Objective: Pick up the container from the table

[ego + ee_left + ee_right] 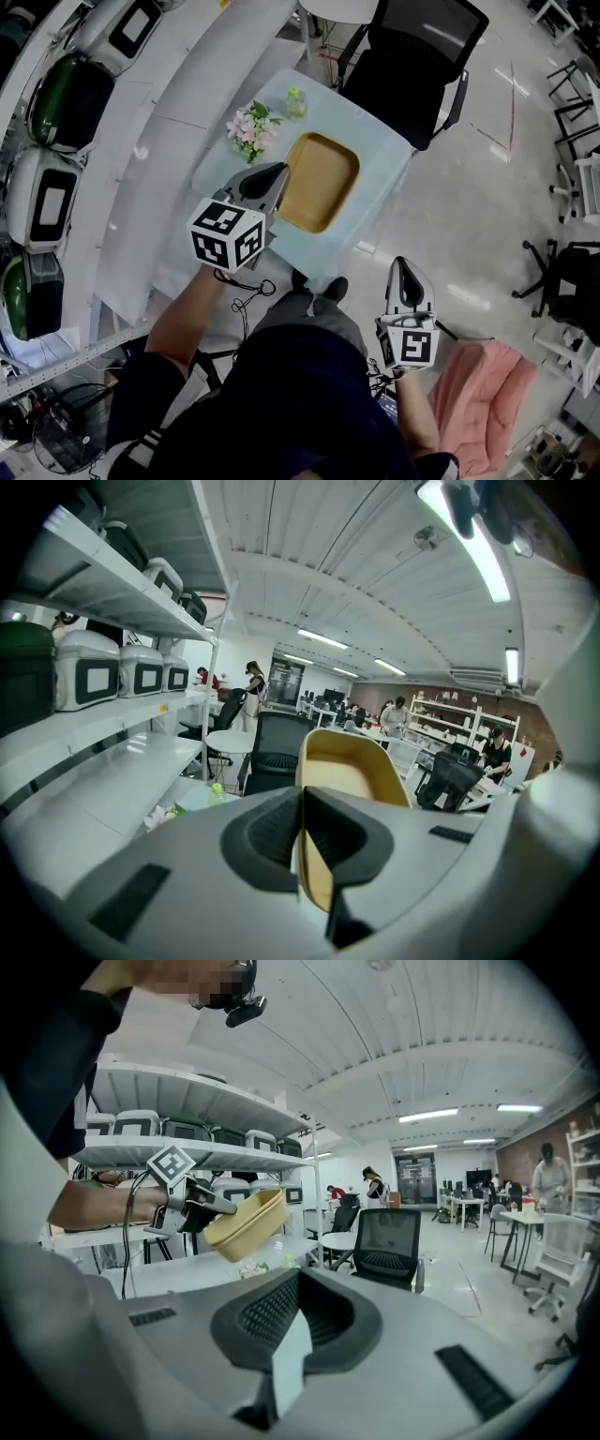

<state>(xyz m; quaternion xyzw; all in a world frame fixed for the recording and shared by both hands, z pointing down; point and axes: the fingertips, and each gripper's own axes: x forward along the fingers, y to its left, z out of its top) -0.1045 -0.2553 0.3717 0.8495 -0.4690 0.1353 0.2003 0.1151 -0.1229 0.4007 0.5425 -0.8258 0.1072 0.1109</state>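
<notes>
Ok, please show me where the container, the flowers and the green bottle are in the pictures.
container (323, 178), head view, on its inner floor.
flowers (249, 129), head view, on the pink blossoms.
green bottle (296, 104), head view, on its body.

Yellow container (319, 181) over pale table (382, 157), left gripper (277, 176) clamped on its rim, right gripper (405, 272) well apart over floor, flowers (251, 129) and black chair (412, 56) nearby.

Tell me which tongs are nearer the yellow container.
Left. The left tongs grip the yellow container by its rim and hold it tilted above the table. The right tongs hang well apart from it, beyond the table's edge.
</notes>
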